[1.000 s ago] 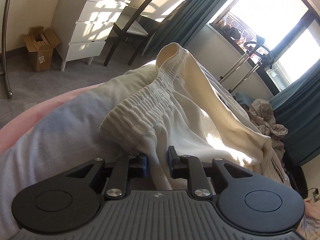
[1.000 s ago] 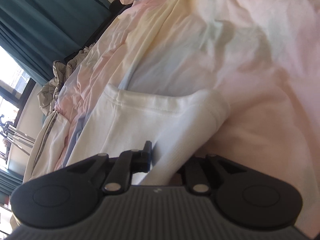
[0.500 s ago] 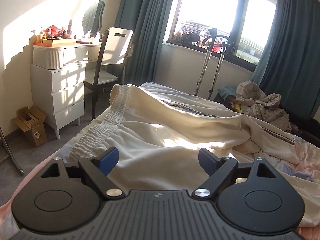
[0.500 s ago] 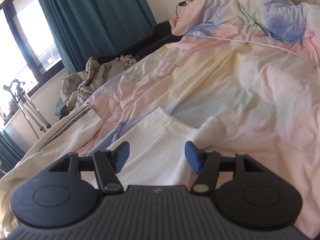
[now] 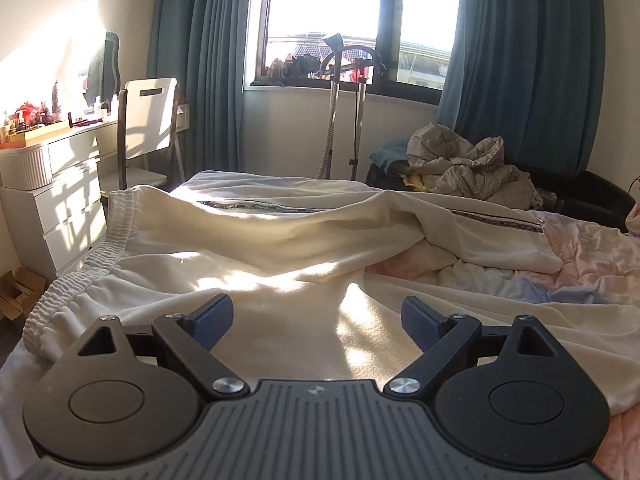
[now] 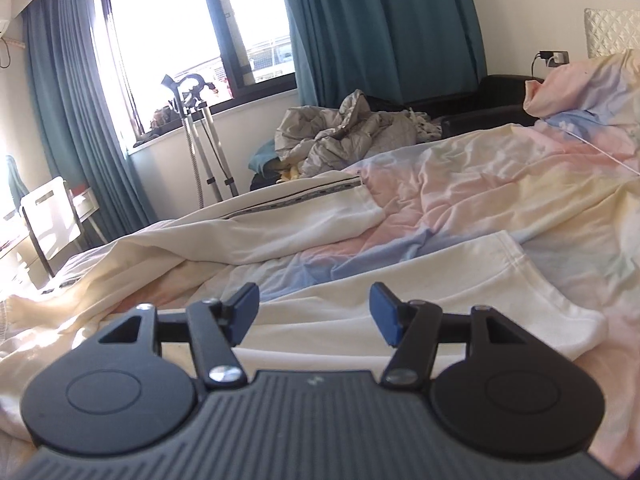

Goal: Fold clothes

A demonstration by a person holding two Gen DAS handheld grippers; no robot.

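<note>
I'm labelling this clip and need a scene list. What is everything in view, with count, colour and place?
trousers: one pair, cream, spread across the bed, elastic waistband at the left, dark stripe down the far leg
duvet: one, pastel pink, blue and yellow, covering the bed
crumpled bedding: one heap, grey, beyond the bed under the window
curtains: teal, either side of the window
garment steamer: one, black and silver, below the window
chair: one, white, at the desk on the left
drawers: one unit, white, left wall
left gripper: black with blue pads, open above the trousers
right gripper: same make, open, holding nothing
</note>
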